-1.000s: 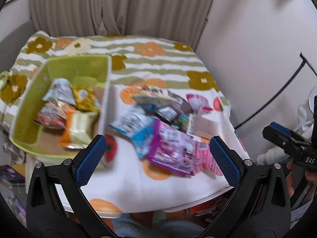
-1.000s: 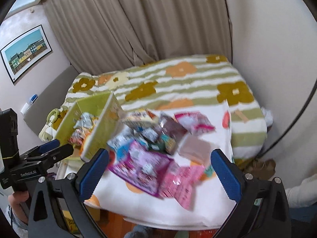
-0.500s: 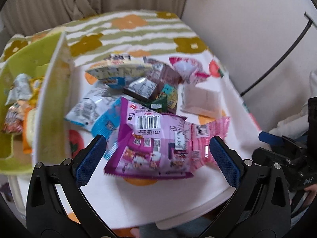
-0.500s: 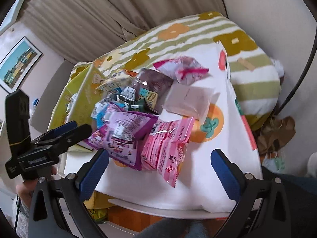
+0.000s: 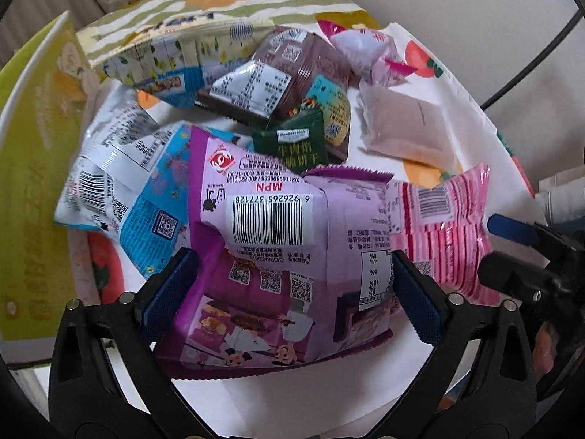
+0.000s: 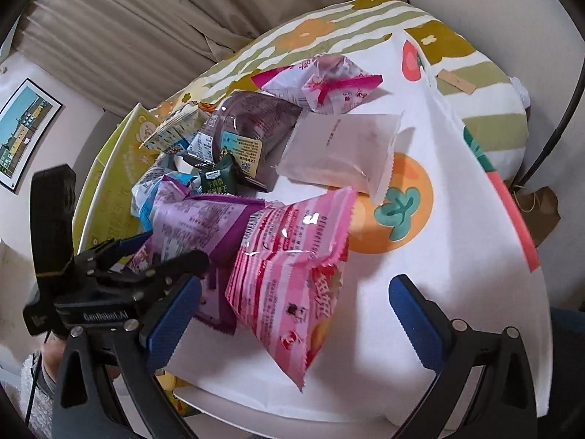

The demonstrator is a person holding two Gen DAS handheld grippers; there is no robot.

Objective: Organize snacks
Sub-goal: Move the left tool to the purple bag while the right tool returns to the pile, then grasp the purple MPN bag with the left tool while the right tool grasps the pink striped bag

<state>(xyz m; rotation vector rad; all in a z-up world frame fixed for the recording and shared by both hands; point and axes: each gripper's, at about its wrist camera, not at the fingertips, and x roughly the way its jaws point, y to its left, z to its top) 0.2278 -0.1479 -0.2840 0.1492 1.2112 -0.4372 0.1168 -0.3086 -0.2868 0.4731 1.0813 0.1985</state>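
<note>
The left gripper point(image 5: 292, 289) points steeply down at the snack pile with its jaws wide apart; they have just been closing a little, and the purple snack bag point(image 5: 278, 256) lies between the blue pads point(image 5: 172, 285), its edges at or just inside them, though no squeeze on the bag shows. Just beyond the bag's far edge sits a small dark green packet point(image 5: 292, 142), and past that a brown packet point(image 5: 292, 69). To this gripper's left lies a blue and white bag point(image 5: 124, 183), and further left stands the wall of the yellow-green box point(image 5: 33, 168). To its right, touching the purple bag, is the pink striped bag point(image 5: 442, 226).

The right gripper point(image 6: 292, 322) also has its jaws spread wide, holding nothing; the pink striped bag point(image 6: 292, 267) lies between its fingers, nearer the left one. The left gripper point(image 6: 146, 256) shows just beside that finger, over the purple snack bag point(image 6: 204, 226). Ahead of the right gripper lies a pale translucent packet point(image 6: 340, 153), and beyond it a white and pink packet point(image 6: 325, 84), all on the white cloth with orange fruit prints point(image 6: 457, 241).
</note>
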